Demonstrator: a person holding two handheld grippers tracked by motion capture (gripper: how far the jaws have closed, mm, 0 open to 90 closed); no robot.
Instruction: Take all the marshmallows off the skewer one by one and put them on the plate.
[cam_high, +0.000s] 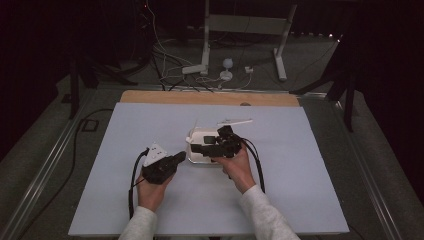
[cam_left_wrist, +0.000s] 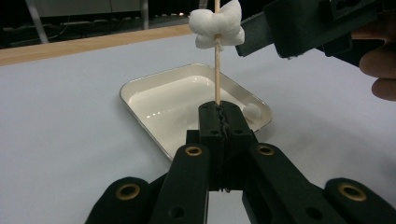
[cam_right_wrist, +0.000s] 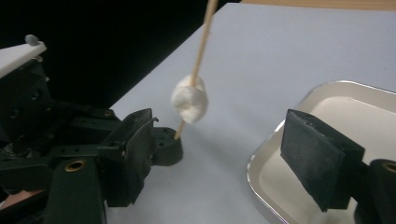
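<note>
At the near edge of the pale surface (cam_high: 210, 205), two forearms in light sleeves are seen coming in from 6 o'clock. The left gripper (cam_high: 179, 159) is held in the left hand (cam_high: 150, 192) at about 7 o'clock of the white tray (cam_high: 195, 156); its fingers (cam_left_wrist: 211, 122) are pressed together on the lower end of a thin wooden skewer (cam_left_wrist: 216, 70), which is held roughly upright. A white marshmallow (cam_left_wrist: 217, 23) is threaded on the skewer, well above the pinching fingers. In the right gripper view the same skewer (cam_right_wrist: 201, 44) is seen leaning, with the marshmallow (cam_right_wrist: 189, 99) partway up it and the left gripper (cam_right_wrist: 164, 145) at its foot.

Just beyond, the right gripper (cam_high: 200, 148) is held in the right hand (cam_high: 237, 167) over the tray, reaching in from 3 o'clock. Its fingers (cam_right_wrist: 320, 161) are spread apart and nothing is pinched between them; the marshmallow is seen between and beyond them, untouched. In the left gripper view one dark finger (cam_left_wrist: 254, 30) of the right gripper is seen just beside the marshmallow at 3 o'clock; whether it touches cannot be told.

The tray (cam_left_wrist: 140, 86) lies flat on the surface, and a second small white marshmallow (cam_left_wrist: 252, 112) is seen in its corner. At 12 o'clock the bare wooden edge (cam_high: 210, 97) of the tabletop is seen, and beyond it cables (cam_high: 170, 65) and a white stand (cam_high: 245, 35) on the floor.
</note>
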